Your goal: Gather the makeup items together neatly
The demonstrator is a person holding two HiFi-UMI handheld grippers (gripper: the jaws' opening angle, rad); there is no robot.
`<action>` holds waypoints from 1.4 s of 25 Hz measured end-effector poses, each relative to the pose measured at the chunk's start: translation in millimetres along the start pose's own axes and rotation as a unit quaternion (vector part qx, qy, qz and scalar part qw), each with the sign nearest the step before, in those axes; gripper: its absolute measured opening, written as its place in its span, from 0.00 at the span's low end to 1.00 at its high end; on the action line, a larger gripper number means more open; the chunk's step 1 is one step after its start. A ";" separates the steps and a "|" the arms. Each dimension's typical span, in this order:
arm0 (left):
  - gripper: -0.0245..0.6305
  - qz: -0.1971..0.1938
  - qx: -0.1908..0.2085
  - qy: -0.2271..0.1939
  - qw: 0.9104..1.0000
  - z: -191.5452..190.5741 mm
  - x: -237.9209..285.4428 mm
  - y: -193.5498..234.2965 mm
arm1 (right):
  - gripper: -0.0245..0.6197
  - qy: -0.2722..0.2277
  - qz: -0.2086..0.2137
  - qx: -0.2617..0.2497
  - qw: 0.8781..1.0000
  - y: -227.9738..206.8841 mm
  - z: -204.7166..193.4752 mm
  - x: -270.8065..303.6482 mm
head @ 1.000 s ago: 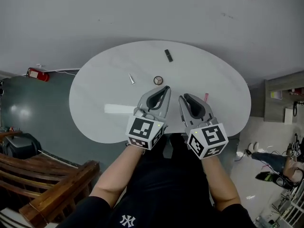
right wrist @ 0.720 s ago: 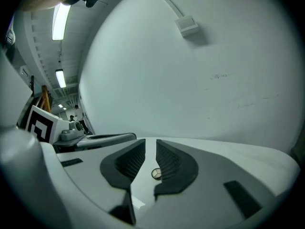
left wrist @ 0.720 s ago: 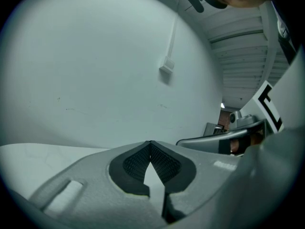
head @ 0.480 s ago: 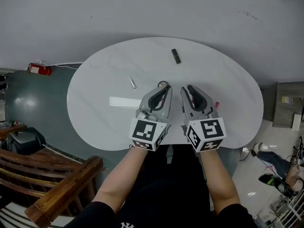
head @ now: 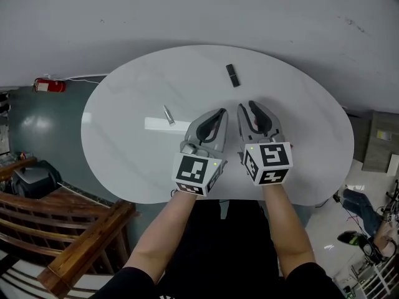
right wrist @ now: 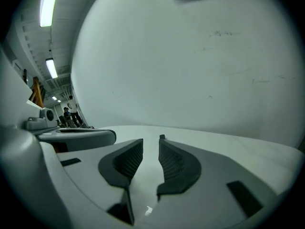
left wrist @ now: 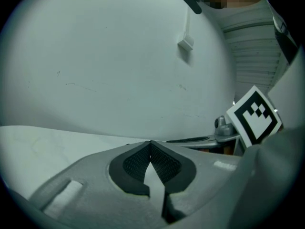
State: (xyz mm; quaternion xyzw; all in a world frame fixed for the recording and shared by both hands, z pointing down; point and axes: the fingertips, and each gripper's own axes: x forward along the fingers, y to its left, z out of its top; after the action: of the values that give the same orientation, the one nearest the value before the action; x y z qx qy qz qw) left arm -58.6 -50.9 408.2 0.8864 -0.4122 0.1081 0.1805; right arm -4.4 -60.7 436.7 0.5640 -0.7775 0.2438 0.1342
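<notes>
Left claw (head: 218,113): clenched, empty.
Right claw (head: 254,108): jaws just opening, empty.
Black tube (head: 232,75): table (head: 124,148), upper centre.
Silver item (head: 168,114): centre left.

The head view looks steeply down from above the person onto the white oval table (head: 124,148), which fills the middle of the frame, with bare forearms (head: 163,226) entering from 6 o'clock. The left gripper view rides low and close behind the grey left gripper (left wrist: 150,143), facing nearly level across the tabletop to a pale grey wall (left wrist: 119,56). The right gripper view sits likewise behind the grey right gripper (right wrist: 150,140). Both share the tabletop and the wall. Each catches the other gripper, at 3 and 9 o'clock.
</notes>
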 end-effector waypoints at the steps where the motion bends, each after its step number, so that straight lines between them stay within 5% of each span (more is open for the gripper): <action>1: 0.05 0.004 -0.003 0.002 1.000 -1.8 2.6 3.7 | 0.20 0.004 -0.001 0.000 1.000 -2.5 -2.2 6.3; 23: 0.05 0.037 -0.034 0.025 0.998 -17.0 47.2 59.1 | 0.25 0.124 -0.030 -0.063 0.990 -29.4 -41.6 108.5; 28: 0.05 0.041 -0.037 0.025 0.998 -12.5 50.9 62.1 | 0.19 0.146 -0.048 -0.094 0.984 -33.4 -38.2 113.6; 35: 0.05 0.038 -0.040 0.025 0.998 -13.4 55.8 54.7 | 0.19 0.144 -0.054 -0.050 0.987 -42.9 -42.0 110.5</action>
State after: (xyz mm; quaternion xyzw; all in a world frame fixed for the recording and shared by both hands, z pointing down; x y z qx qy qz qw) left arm -65.8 -116.6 452.0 0.8593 -0.4450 0.1202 0.2214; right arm -3.0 -138.6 535.3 0.5569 -0.7294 0.2756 0.2862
